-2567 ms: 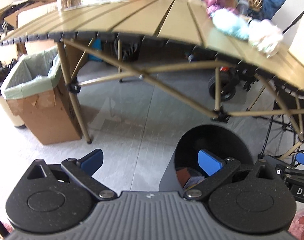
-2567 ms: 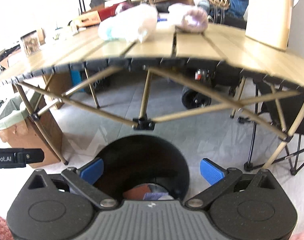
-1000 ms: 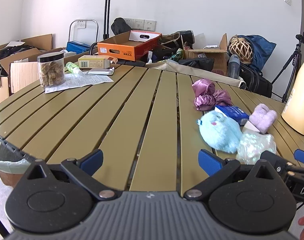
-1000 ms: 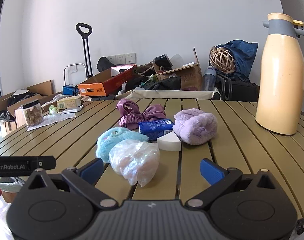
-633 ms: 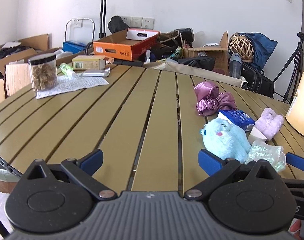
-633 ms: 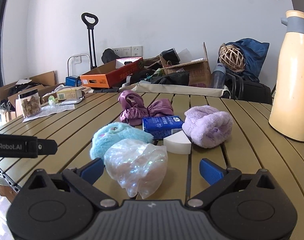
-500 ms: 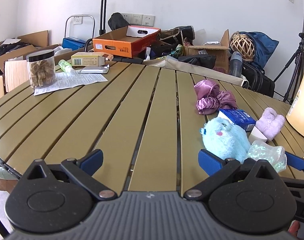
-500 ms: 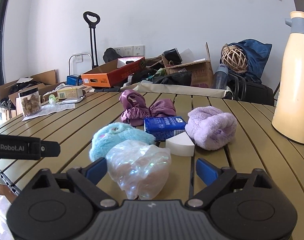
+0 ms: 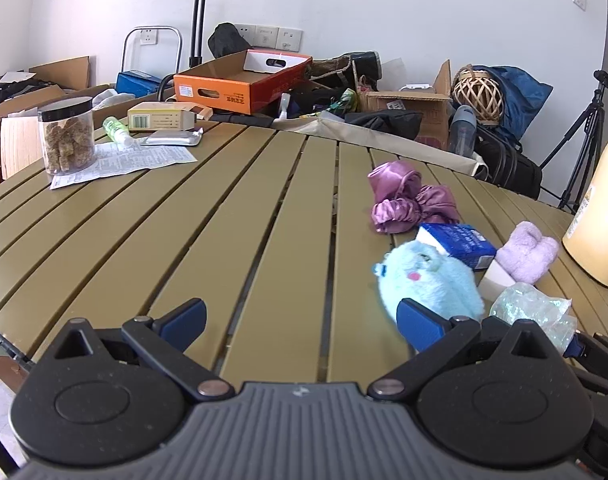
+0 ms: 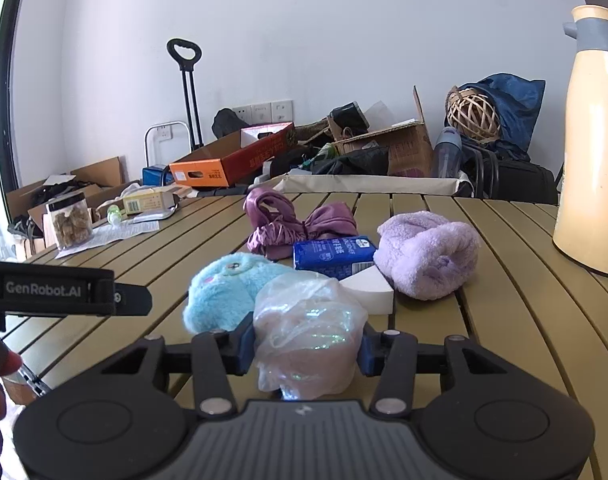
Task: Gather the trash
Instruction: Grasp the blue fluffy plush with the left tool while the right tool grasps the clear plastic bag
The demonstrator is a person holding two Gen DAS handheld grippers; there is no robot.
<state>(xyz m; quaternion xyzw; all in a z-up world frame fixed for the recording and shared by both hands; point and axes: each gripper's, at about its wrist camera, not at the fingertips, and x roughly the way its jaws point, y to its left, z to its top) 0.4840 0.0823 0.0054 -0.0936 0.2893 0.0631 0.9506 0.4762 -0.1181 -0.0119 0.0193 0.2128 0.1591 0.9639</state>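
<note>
Closing in from wide apart moments earlier, the right gripper [image 10: 306,350] now clamps its 2 jaws on a crumpled plastic bag [image 10: 308,336] at the slatted table's [image 10: 516,304] near edge, beside a blue plush toy [image 10: 224,292]. The left gripper [image 9: 300,318] hangs open and empty. Judged next: lift the bag clear and carry it to a bin.

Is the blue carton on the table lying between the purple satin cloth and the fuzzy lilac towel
Yes, the blue carton lies flat with the purple satin cloth behind-left and the lilac towel at its right.

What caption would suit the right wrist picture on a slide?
Right claw, just closed, pinches a crumpled plastic bag on the slatted table, beside a blue plush toy.
</note>
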